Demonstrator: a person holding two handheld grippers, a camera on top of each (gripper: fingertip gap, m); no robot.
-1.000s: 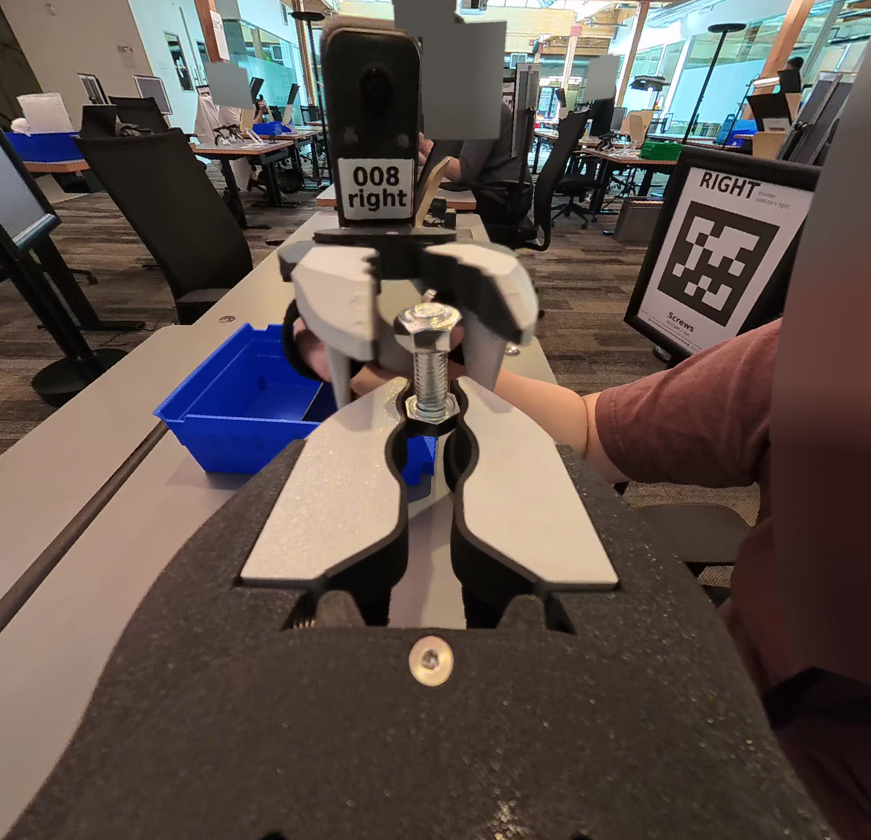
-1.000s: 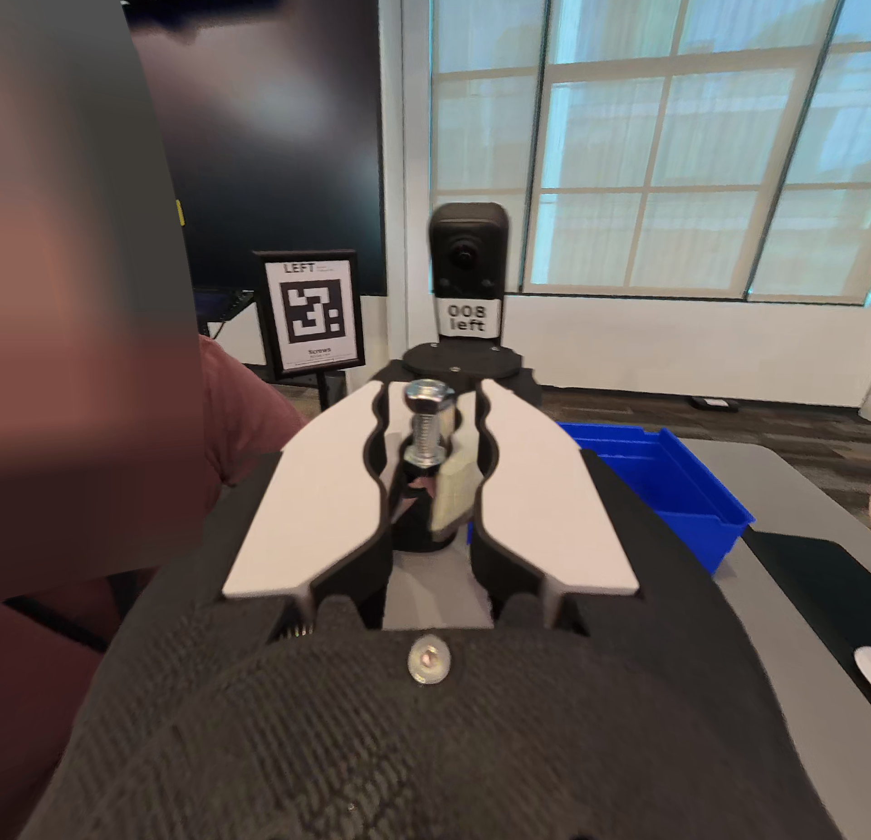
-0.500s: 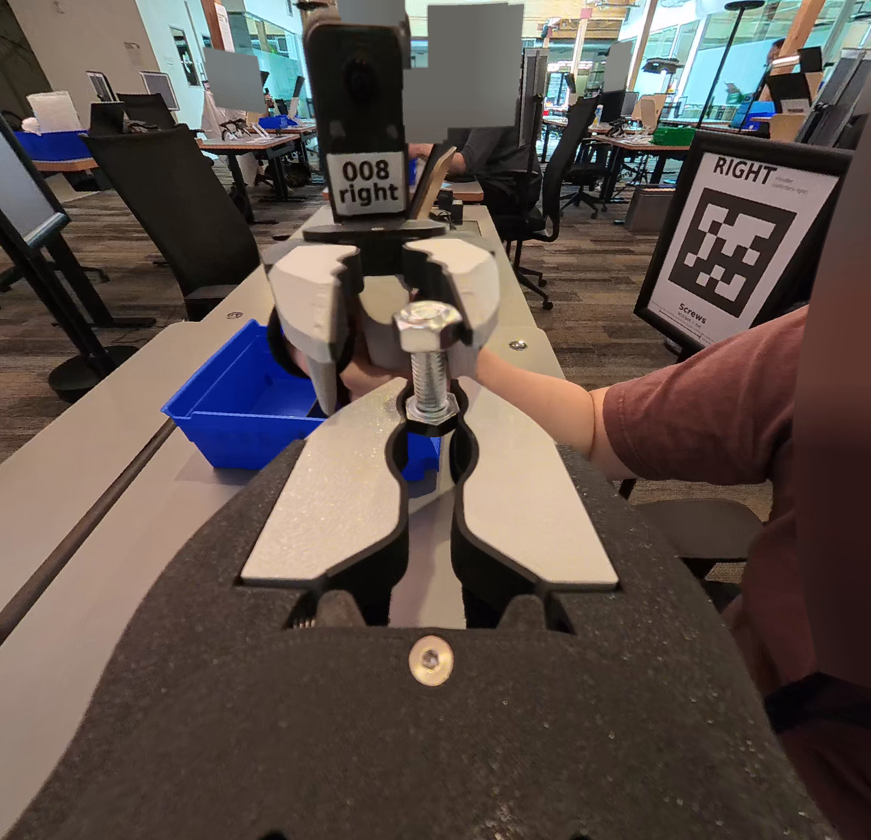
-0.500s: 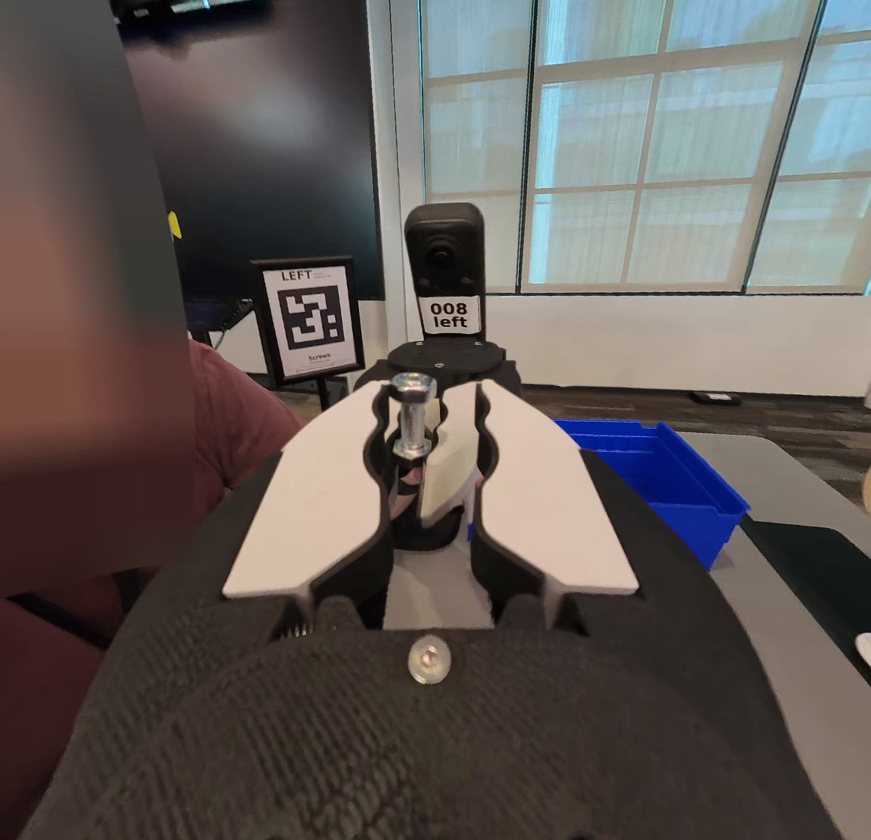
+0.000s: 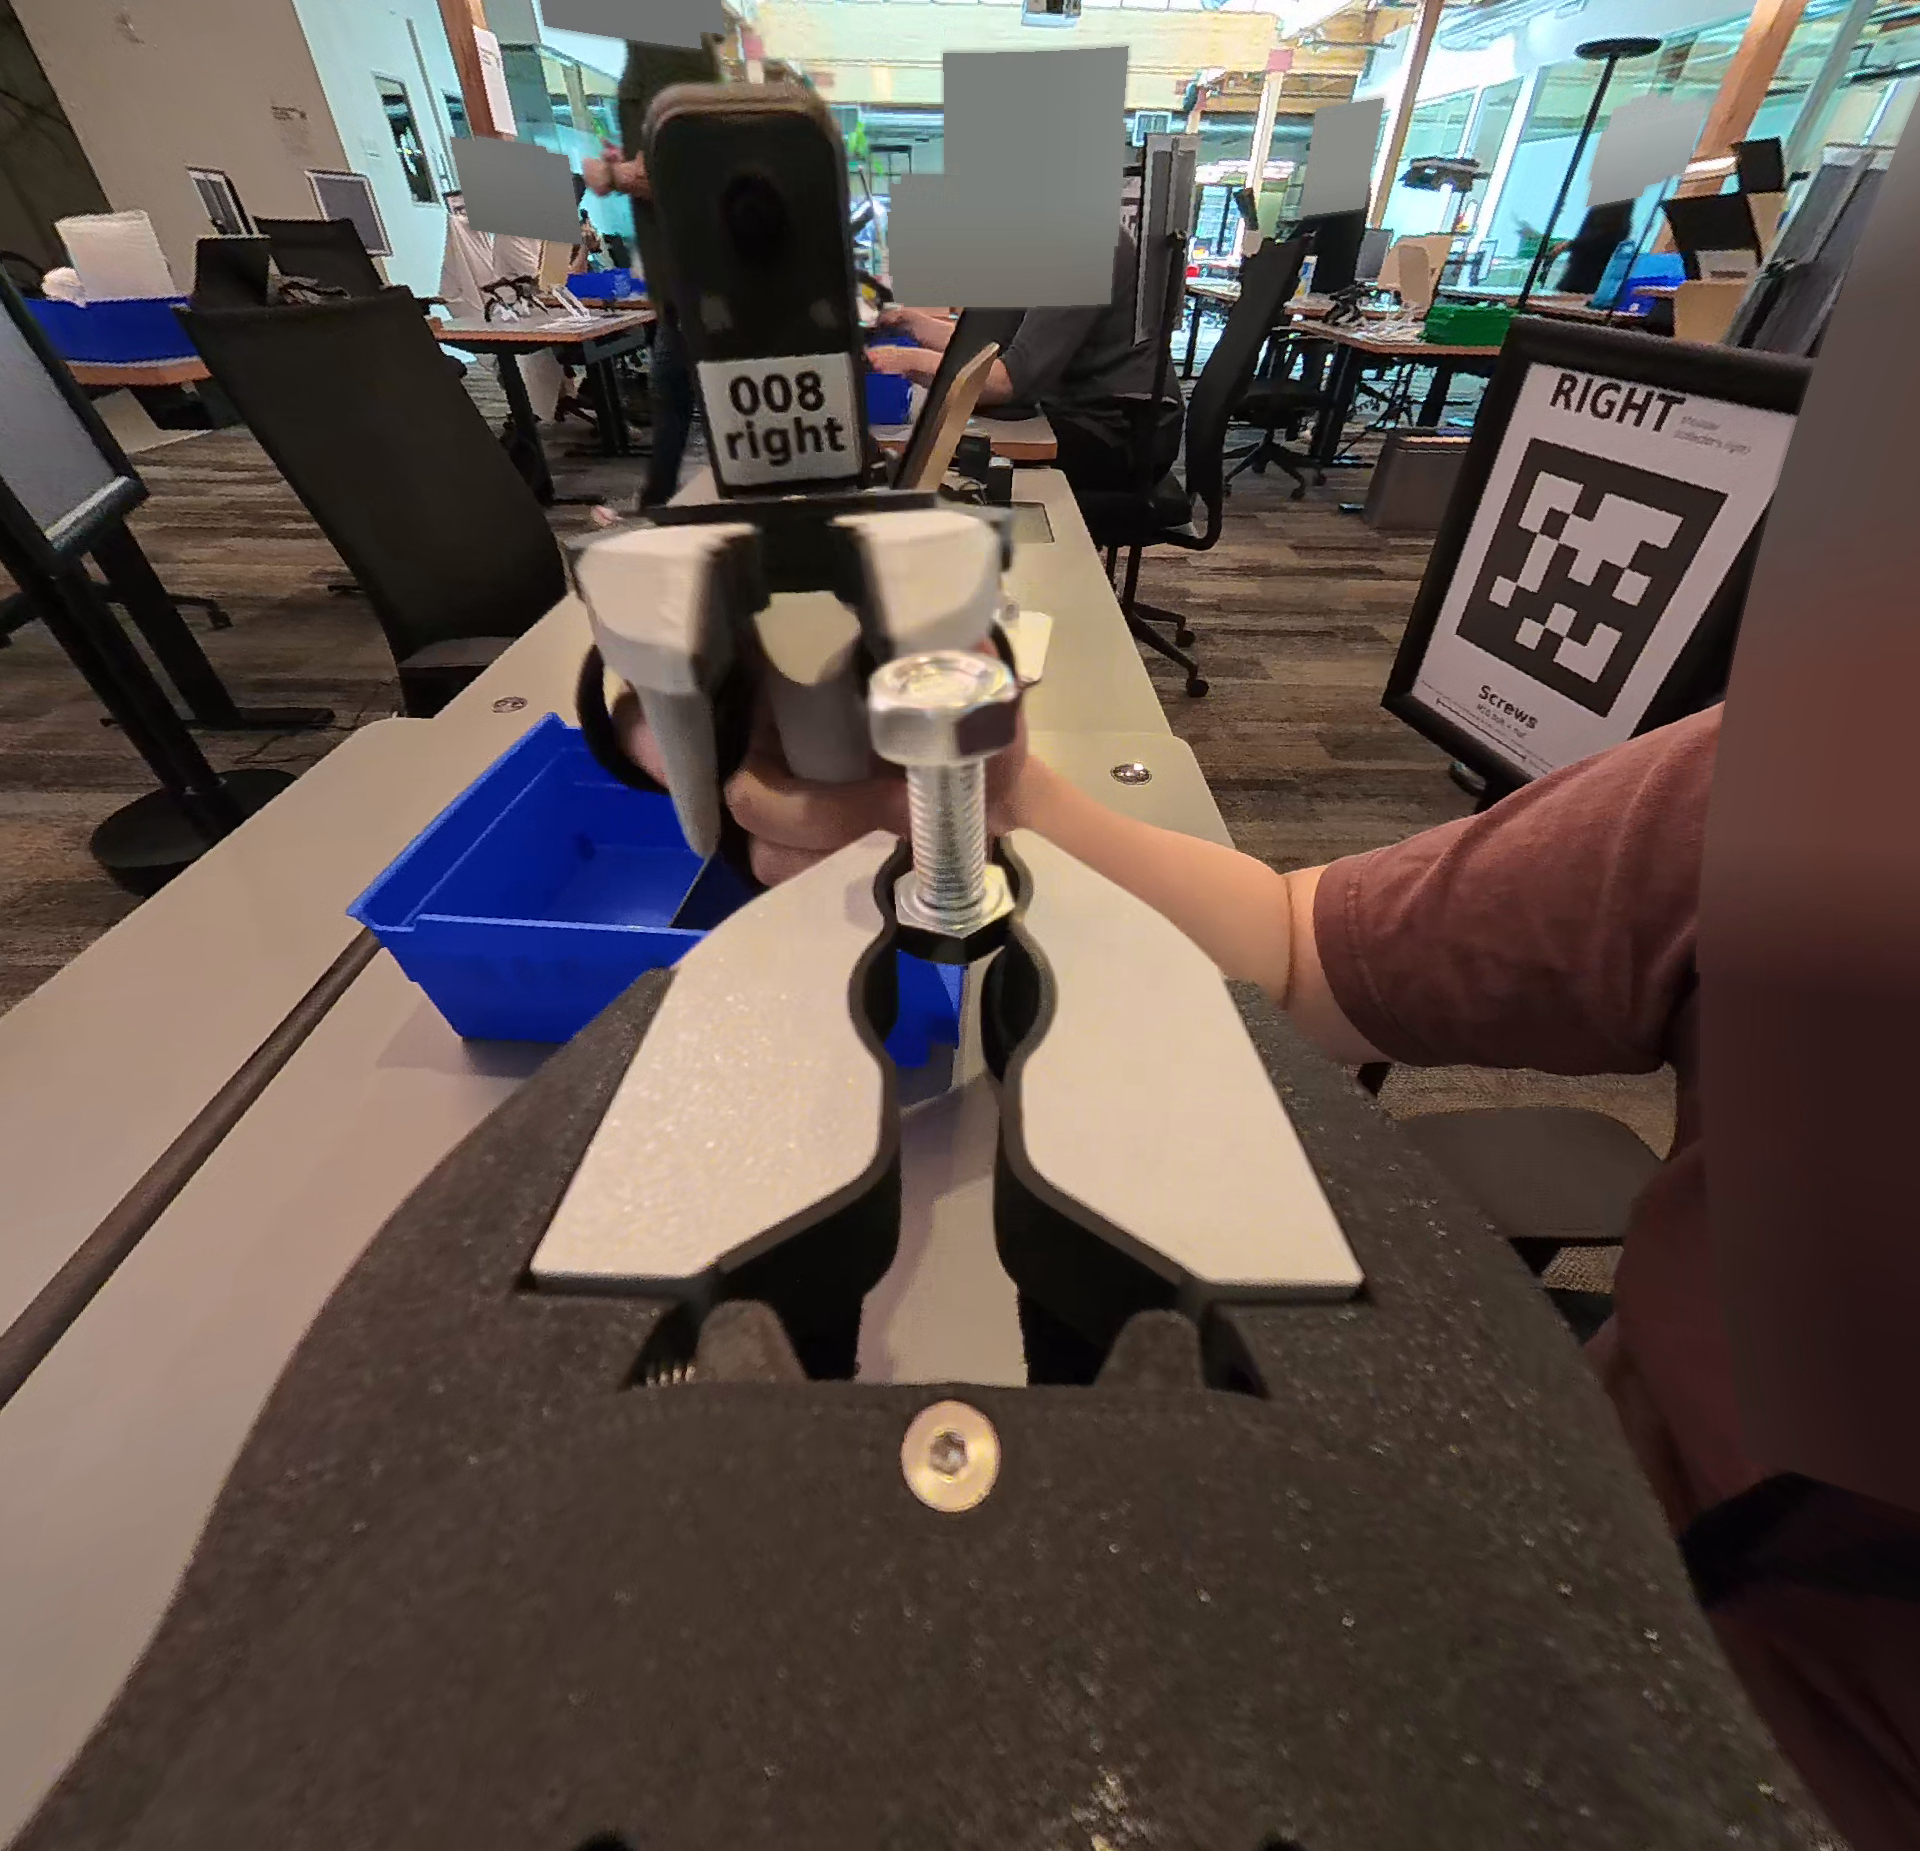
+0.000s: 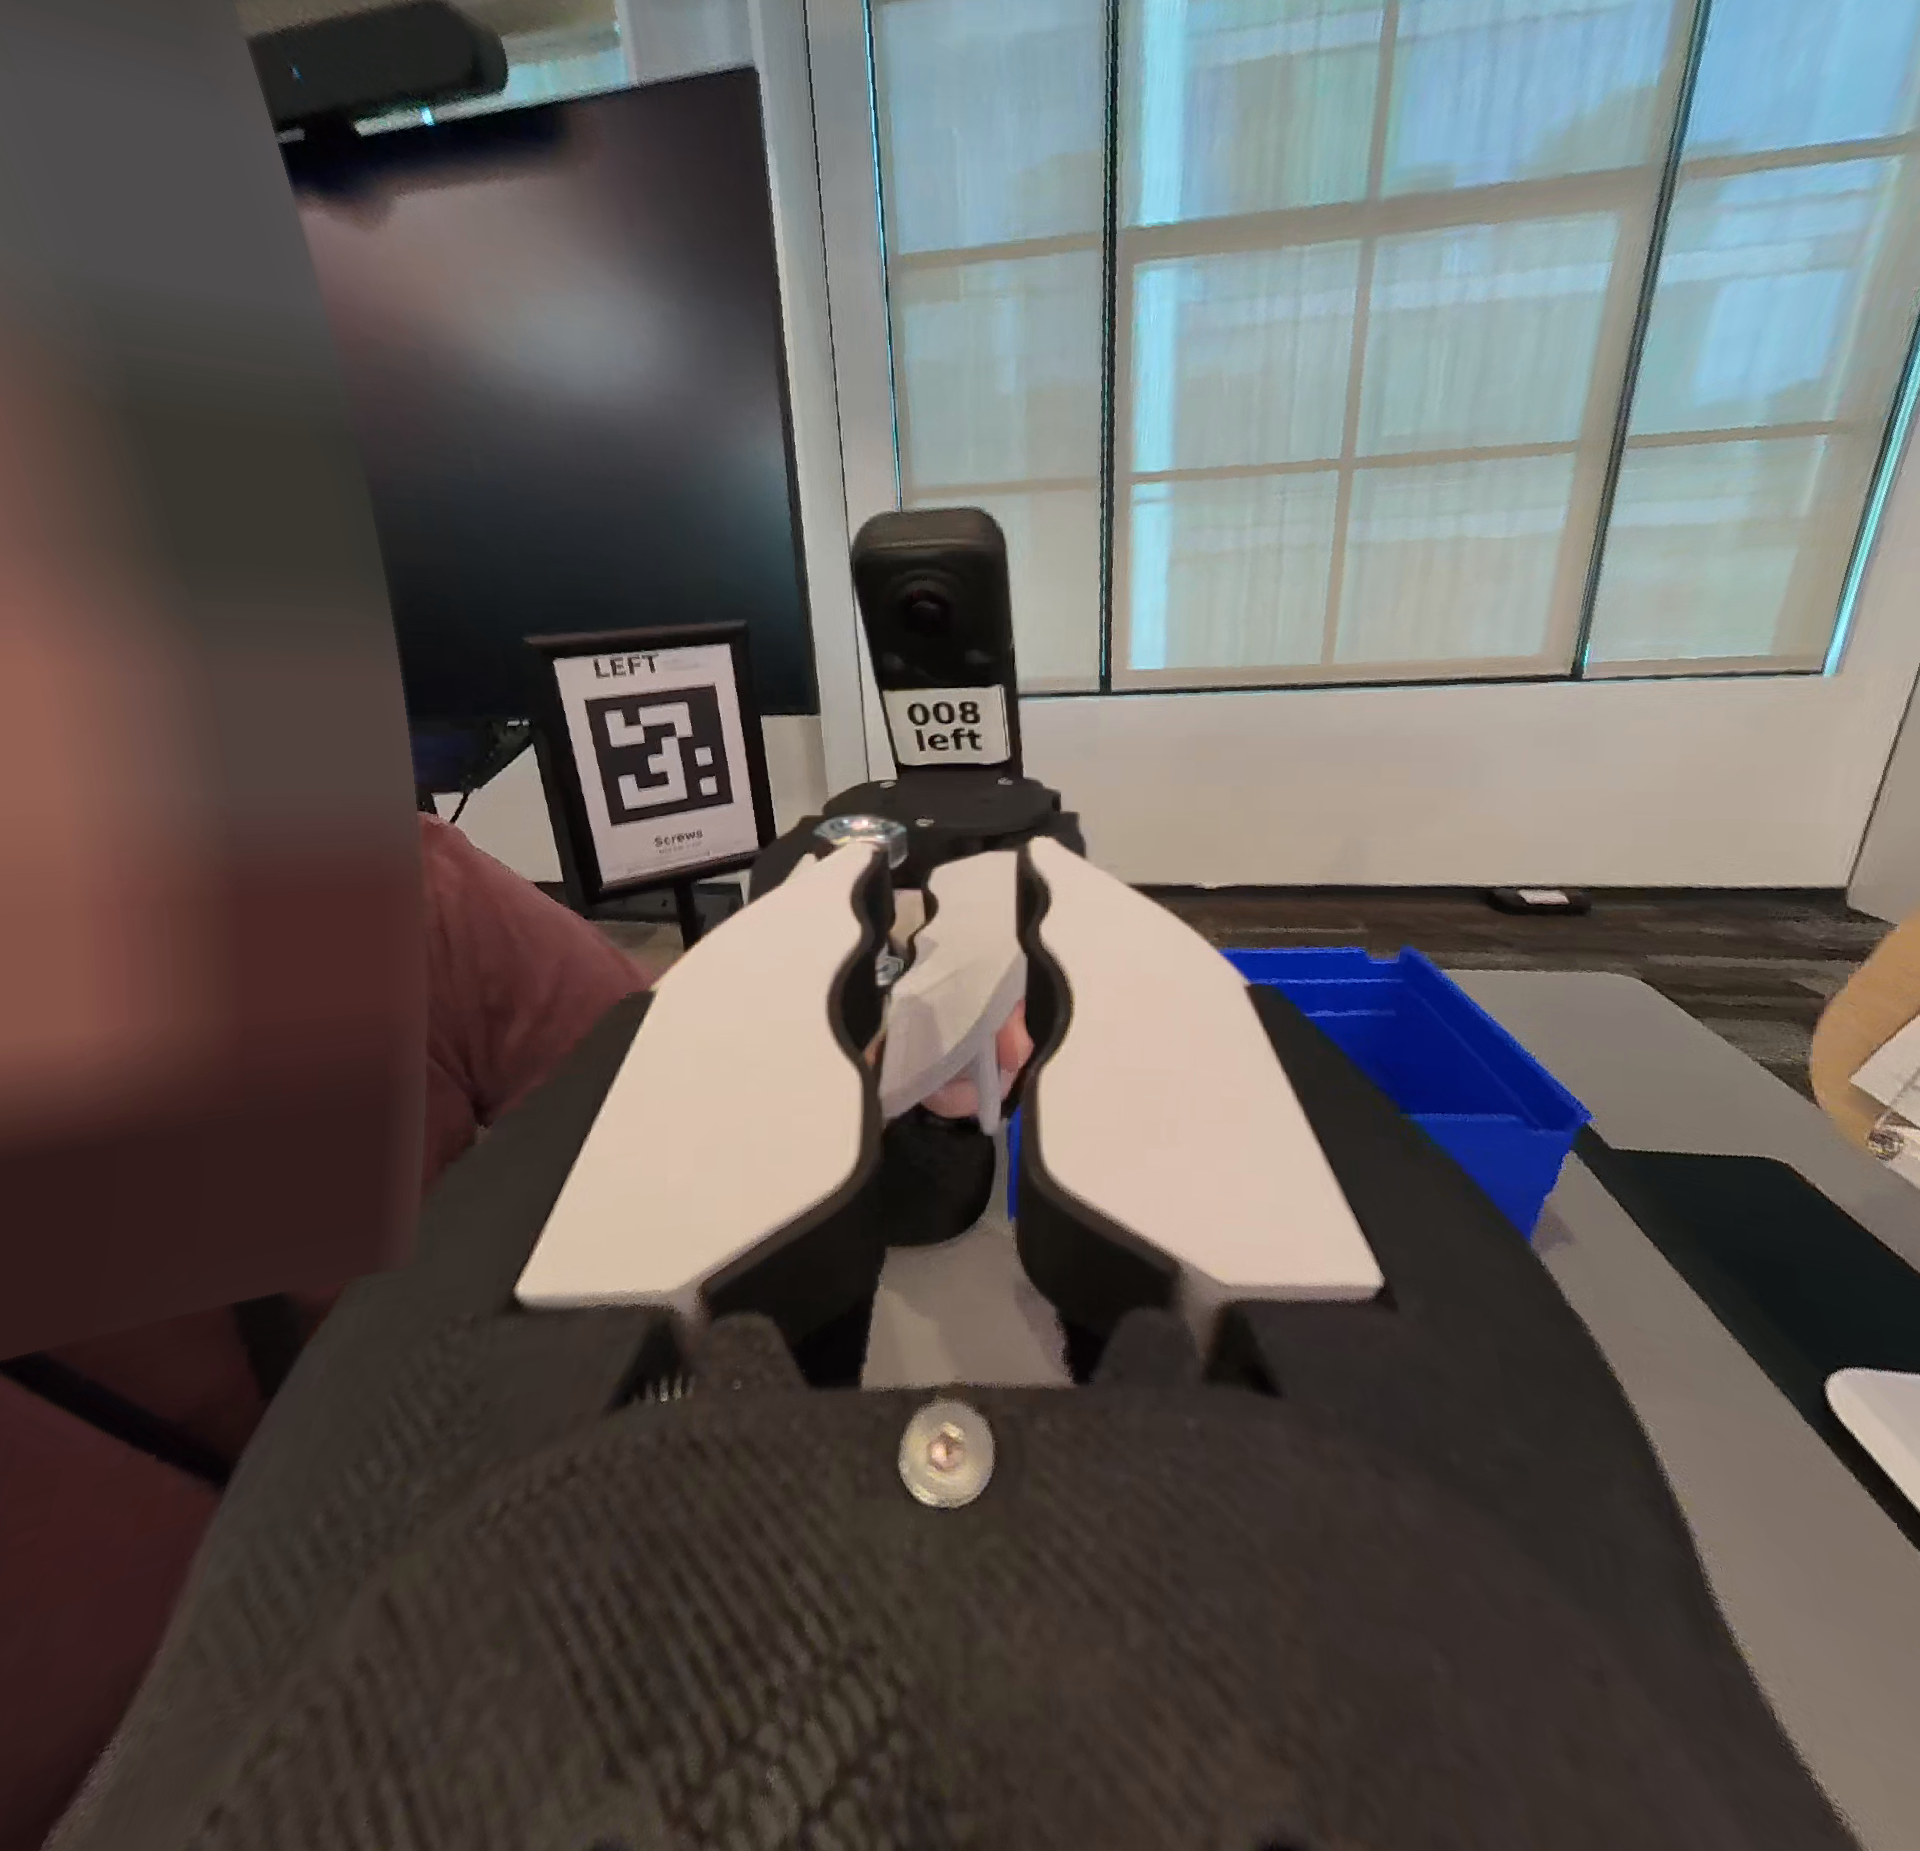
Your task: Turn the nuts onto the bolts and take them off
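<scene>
Left wrist view: nut [image 5: 953, 906] is pinched by left gripper [image 5: 951, 928]; right gripper [image 5: 774, 731], fingers narrowly parted and empty, should clasp bolt [image 5: 943, 752] head squarely.

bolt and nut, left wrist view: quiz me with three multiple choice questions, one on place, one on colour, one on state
1. Where is the nut?
A on the floor
B in the left hand-held gripper
C on a window sill

2. What colour is the bin?
A blue
B red
C green

3. How is the bolt placed?
A lying flat
B head down
C upright, head up

1 B: the fingers are closed on the nut.
2 A: its walls are plainly blue.
3 C: the threaded shaft rises from the nut to the hex head on top.
</scene>
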